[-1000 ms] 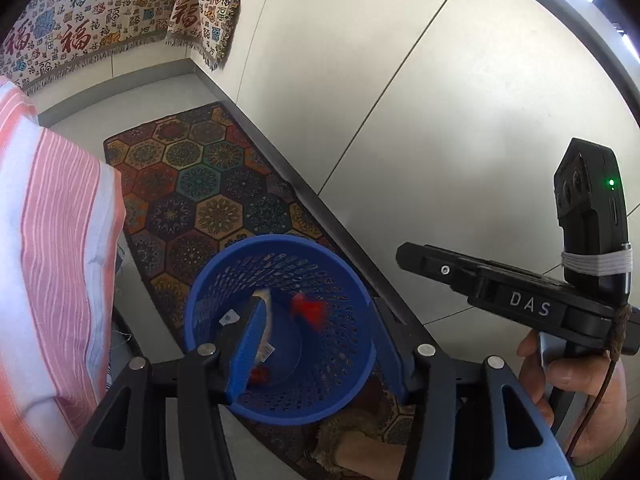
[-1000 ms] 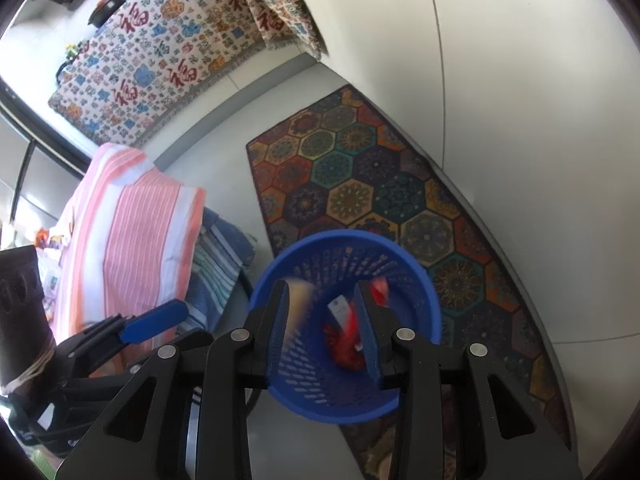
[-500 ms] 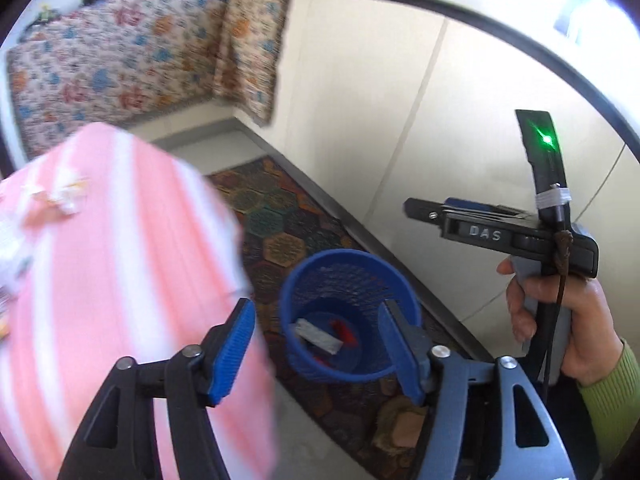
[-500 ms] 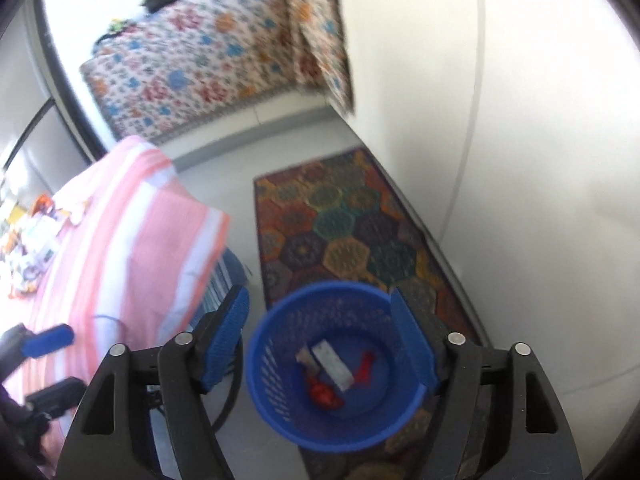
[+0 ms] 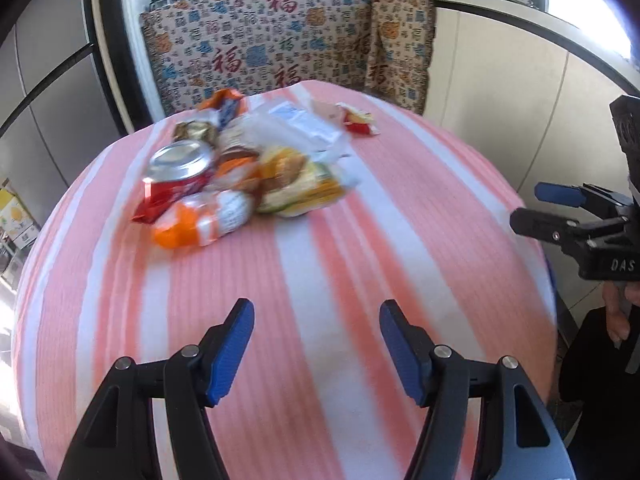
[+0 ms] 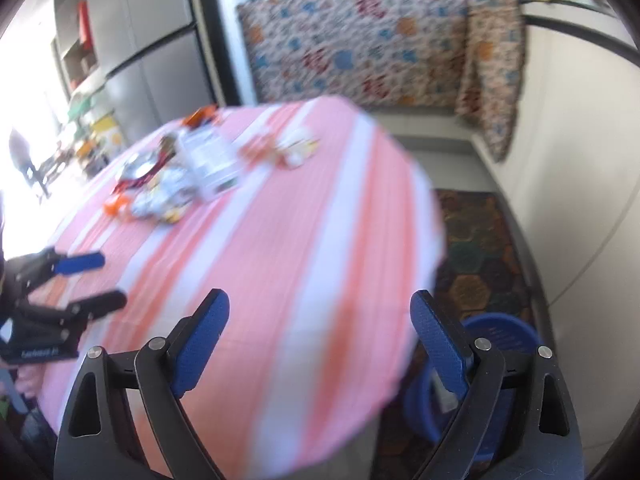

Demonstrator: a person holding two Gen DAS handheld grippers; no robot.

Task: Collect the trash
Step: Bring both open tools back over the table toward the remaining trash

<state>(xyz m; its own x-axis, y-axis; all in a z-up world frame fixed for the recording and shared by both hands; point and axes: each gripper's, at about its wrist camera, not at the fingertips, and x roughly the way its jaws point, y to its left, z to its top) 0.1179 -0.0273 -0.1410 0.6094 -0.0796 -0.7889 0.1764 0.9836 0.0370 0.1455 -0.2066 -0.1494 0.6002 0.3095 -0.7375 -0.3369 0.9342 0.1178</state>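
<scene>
both claws empty over table, trash pile ahead

risks, left to right: soda can [image 5: 179,172] sits in the trash pile [image 5: 248,160], touching the orange wrapper [image 5: 200,220] and other packets, so a sloppy pinch could roll it or drag neighbours off the striped tablecloth [image 5: 320,260]. frames are blurred, so aim is likely poor right now. blue bin [image 6: 496,344] sits on the floor past the table edge, partly hidden.

left gripper [image 5: 316,344]: jaws partly apart, nothing between them, touching nothing. right gripper [image 6: 320,340]: jaws just been opening, now wide, empty.
</scene>
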